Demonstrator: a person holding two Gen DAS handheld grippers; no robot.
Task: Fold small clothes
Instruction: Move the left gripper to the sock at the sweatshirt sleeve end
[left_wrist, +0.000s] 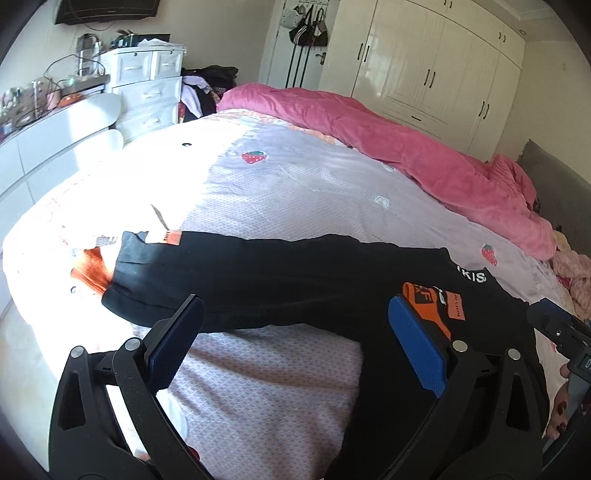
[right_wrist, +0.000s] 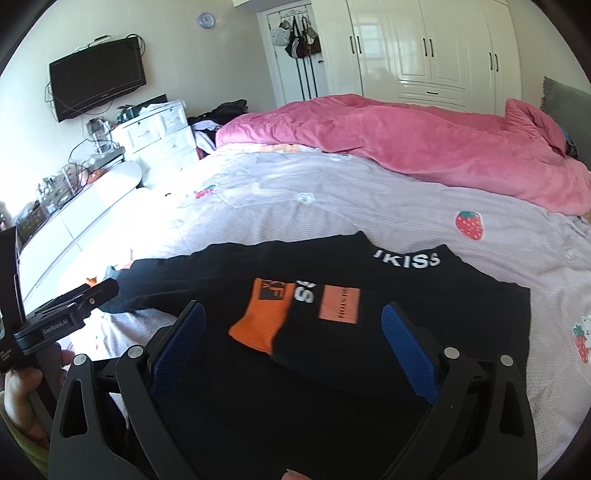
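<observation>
Both tools hang wide apart, gripping nothing: the left gripper (left_wrist: 295, 343) hovers over the sleeve, the right gripper (right_wrist: 293, 341) over the chest. The black long-sleeved top with orange cuffs and patches (right_wrist: 332, 288) lies flat on the near side of the lilac strawberry-print bedsheet (left_wrist: 295, 177); a crumpled pink plush duvet (right_wrist: 406, 147) sits along the far side.

one black garment (right_wrist: 332, 280), two tools (left_wrist: 295, 332) (right_wrist: 291, 339), one pink duvet (right_wrist: 406, 147)

A home bedroom: bed (right_wrist: 332, 192), wardrobe (right_wrist: 424, 48), wall television (right_wrist: 96, 77).
</observation>
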